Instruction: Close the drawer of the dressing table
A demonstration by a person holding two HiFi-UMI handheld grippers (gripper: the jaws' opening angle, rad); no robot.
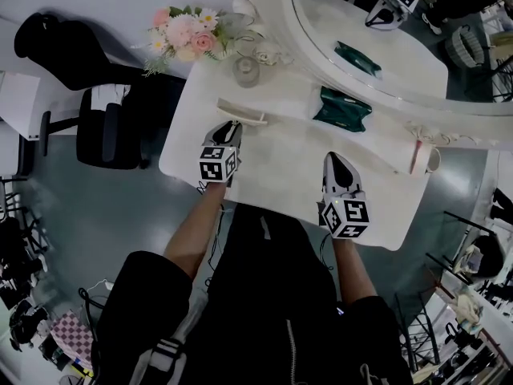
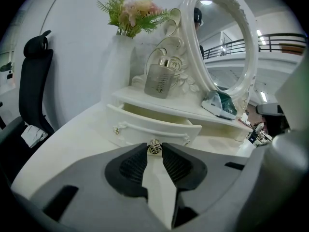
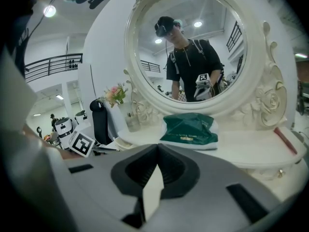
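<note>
Across the white tabletop [image 1: 272, 175], below the oval mirror [image 1: 377, 30], the drawer [image 2: 153, 123] stands pulled out at the left, so closing it is not yet done. My right gripper [image 1: 334, 160] waits well aside, jaws pressed together on nothing. My left gripper [image 1: 232, 127] faces the drawer front, jaws clenched on a small metal ring [image 2: 154, 148], probably to drop it inside first.

White dressing-table worktop [image 1: 272, 159]; cream drawer [image 2: 154, 122] with a small gold knob [image 2: 154, 148]. Dark green packet [image 1: 343, 109] far right, pink-and-white flower bunch [image 1: 184, 34] far left, black office chair [image 1: 104, 127] left.
</note>
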